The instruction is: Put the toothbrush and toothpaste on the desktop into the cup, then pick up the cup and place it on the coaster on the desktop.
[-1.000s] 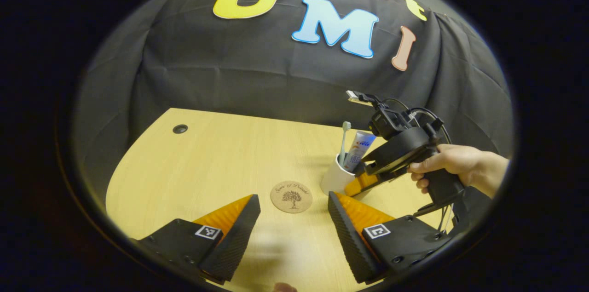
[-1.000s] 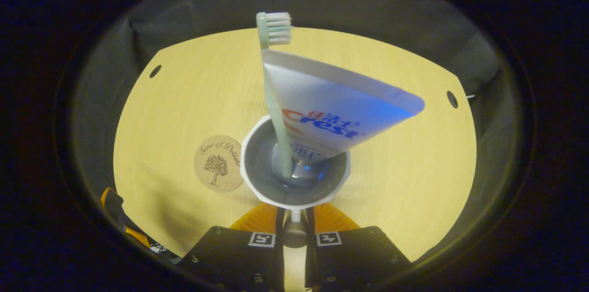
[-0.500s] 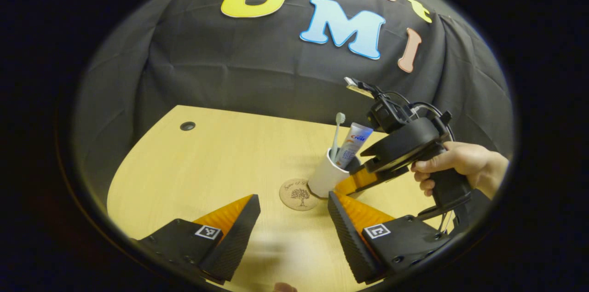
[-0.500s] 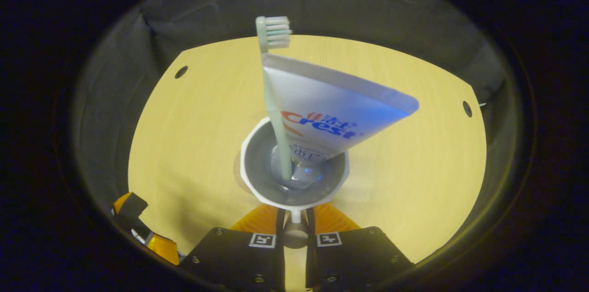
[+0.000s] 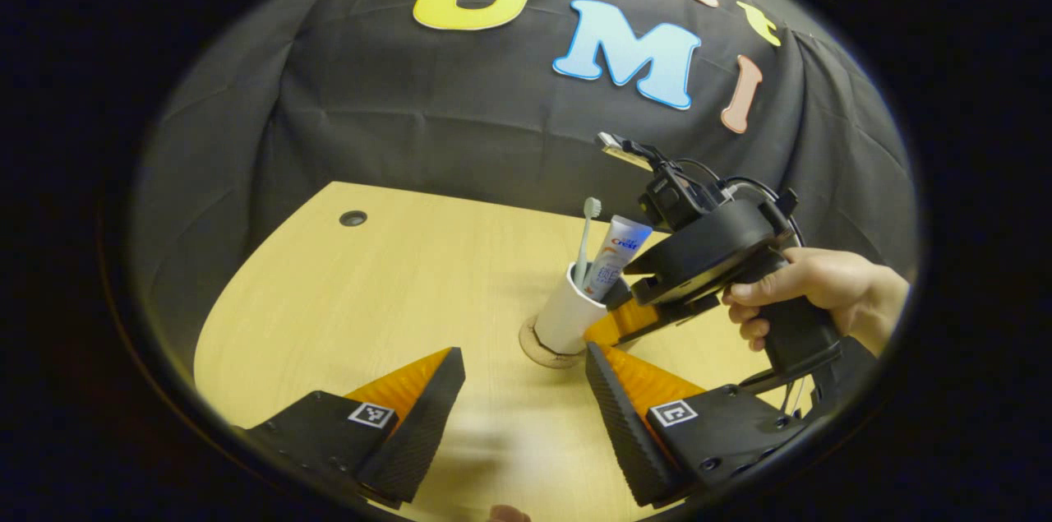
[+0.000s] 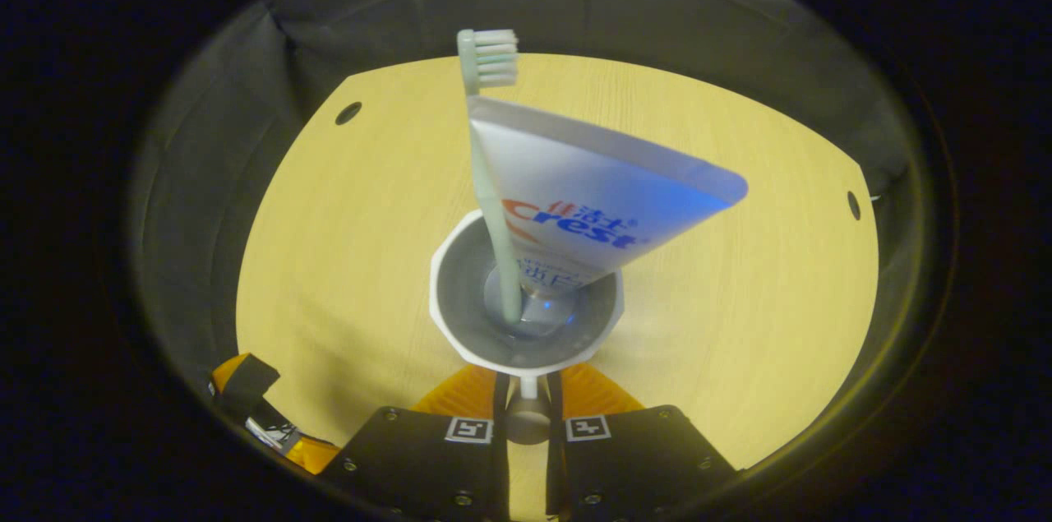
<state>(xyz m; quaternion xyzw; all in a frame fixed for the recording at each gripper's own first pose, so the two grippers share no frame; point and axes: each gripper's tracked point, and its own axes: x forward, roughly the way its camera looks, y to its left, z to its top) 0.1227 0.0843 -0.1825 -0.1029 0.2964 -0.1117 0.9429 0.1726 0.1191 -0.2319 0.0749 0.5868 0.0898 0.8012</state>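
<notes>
My right gripper (image 6: 526, 390) is clamped on the handle of the white cup (image 5: 565, 315), fingers pinched tight either side. The cup sits over the round coaster (image 5: 536, 345) on the wooden desktop (image 5: 394, 292); can't tell if it is touching down. The toothbrush (image 6: 486, 168) and toothpaste tube (image 6: 583, 201) stand inside the cup, brush head up. My left gripper (image 5: 522, 399) is spread wide and empty, hovering near the coaster. My right hand (image 5: 809, 292) grips the handle.
</notes>
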